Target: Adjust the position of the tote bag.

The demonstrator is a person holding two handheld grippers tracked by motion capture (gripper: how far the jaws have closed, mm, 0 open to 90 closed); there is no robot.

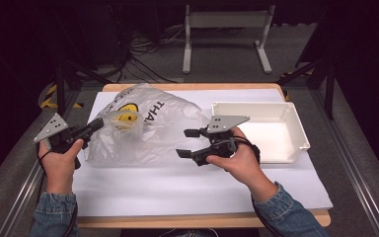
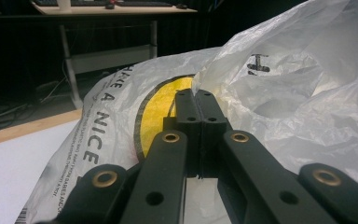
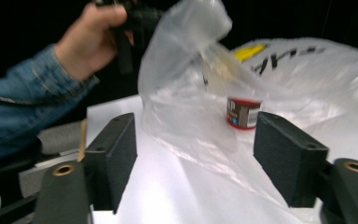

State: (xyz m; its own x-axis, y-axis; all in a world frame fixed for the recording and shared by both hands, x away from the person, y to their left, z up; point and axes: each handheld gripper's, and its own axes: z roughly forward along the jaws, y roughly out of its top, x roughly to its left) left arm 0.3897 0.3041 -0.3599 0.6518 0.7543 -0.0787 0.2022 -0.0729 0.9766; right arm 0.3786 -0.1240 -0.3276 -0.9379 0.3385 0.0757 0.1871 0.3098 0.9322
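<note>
A thin white plastic bag (image 1: pixel 150 131) with a yellow face and black lettering lies on the paper-covered table, left of centre. My left gripper (image 1: pixel 97 124) is shut on the bag's near-left edge and holds it lifted; its jaws (image 2: pixel 196 95) press together against the film (image 2: pixel 307 93). My right gripper (image 1: pixel 184 143) stands open just right of the bag, jaws pointing left at it. In the right gripper view the wide-apart jaws (image 3: pixel 198 140) face the raised bag mouth (image 3: pixel 182 70). A small red and white can (image 3: pixel 242 113) stands upright inside the bag.
A white rectangular tray (image 1: pixel 301 136) sits at the right of the table, behind my right hand. White paper (image 1: pixel 177 190) covers the wooden tabletop. Beyond the far edge stand a white table frame (image 1: pixel 224 22) and loose cables on the floor.
</note>
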